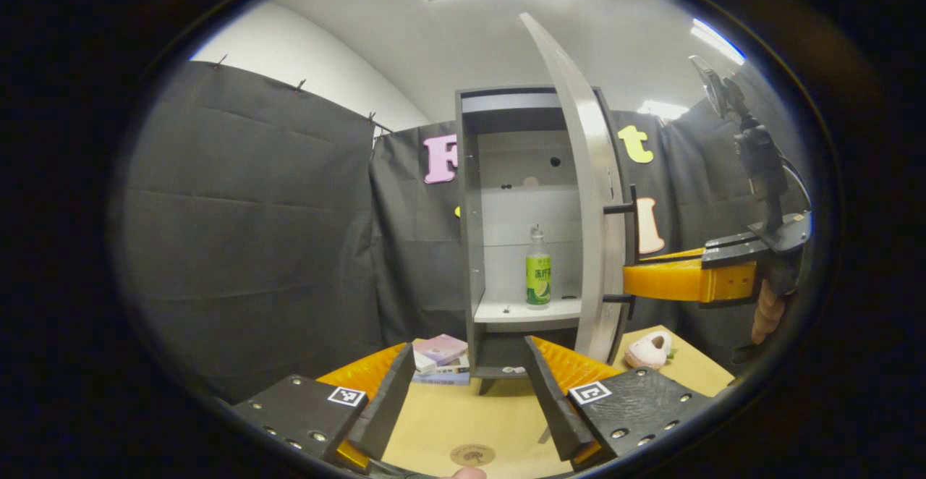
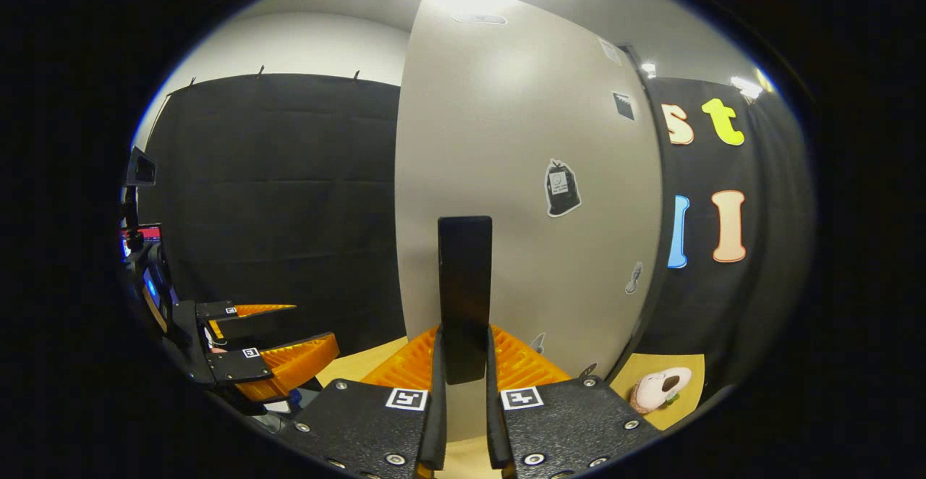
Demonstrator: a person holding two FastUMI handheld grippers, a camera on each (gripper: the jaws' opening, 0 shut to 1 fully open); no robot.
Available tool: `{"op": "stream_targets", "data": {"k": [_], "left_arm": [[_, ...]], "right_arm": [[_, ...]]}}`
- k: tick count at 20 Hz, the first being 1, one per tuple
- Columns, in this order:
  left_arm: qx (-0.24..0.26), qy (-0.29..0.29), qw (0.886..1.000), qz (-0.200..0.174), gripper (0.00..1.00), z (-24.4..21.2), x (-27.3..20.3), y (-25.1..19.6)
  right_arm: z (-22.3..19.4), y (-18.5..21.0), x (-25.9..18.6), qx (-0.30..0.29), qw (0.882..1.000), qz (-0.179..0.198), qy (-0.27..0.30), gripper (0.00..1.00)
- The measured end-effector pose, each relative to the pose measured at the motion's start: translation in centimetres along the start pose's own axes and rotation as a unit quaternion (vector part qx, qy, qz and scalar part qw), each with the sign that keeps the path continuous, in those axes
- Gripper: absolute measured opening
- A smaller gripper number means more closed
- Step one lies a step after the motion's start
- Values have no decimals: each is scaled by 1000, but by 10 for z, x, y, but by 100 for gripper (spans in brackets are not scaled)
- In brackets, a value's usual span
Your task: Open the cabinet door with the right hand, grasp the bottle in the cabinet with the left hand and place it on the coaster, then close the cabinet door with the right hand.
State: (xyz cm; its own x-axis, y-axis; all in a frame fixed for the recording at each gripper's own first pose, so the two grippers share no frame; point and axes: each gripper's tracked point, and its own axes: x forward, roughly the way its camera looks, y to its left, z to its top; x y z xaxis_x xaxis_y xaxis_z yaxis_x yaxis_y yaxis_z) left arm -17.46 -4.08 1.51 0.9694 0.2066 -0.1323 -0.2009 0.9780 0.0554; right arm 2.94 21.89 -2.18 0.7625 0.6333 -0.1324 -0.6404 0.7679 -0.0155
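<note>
Tall grey cabinet [image 1: 474, 233] stood on the light wooden desk [image 1: 463, 421], its pale grey door [image 1: 586, 197] swung well open, edge-on in the left gripper view. Right gripper [image 2: 463, 363] had its jaws closed to a narrow gap on the door's black bar handle [image 2: 464, 283], both fingers pressed against it; in the left gripper view the same gripper [image 1: 687, 280] showed at the handle side of the door, a hand [image 1: 767, 316] behind it.

Green-labelled clear plastic bottle [image 1: 537, 269] stood upright on the white inner shelf [image 1: 528, 310], untouched, near the door side of the opening.

Left gripper [image 1: 463, 392] hung low over the desk, jaws wide apart, holding nothing, well short of the cabinet and pointed roughly toward it. Round brown coaster [image 1: 472, 454] lay on the desk just ahead of those jaws, bare.

Also on the desk: small stack of books [image 1: 441, 363] beside the cabinet foot, pink plush slipper [image 1: 649, 349] on the far side of the door.

Judgement: opening step looked essentially done. Left to do were reaching in for the bottle, carrying it to the coaster, and shutting the door.
</note>
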Motion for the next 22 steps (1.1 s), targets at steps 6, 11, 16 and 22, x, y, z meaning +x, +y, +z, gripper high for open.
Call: {"op": "stream_targets", "data": {"k": [6,11,16,22], "left_arm": [[-1,6,1000,-11,86,-4,-4,-27],[12,-3,1000,-15,91,5,5,-41],[11,-4,1000,-23,91,10,20,-57],[17,-8,999,-47,91,12,58,-79]], "right_arm": [[2,-3,-25,-19,999,-26,-21,27],[-10,-8,-52,-68,995,-66,-33,26],[-21,-18,-76,-37,993,-103,-31,28],[-23,-28,-119,-19,989,-145,-37,37]]}}
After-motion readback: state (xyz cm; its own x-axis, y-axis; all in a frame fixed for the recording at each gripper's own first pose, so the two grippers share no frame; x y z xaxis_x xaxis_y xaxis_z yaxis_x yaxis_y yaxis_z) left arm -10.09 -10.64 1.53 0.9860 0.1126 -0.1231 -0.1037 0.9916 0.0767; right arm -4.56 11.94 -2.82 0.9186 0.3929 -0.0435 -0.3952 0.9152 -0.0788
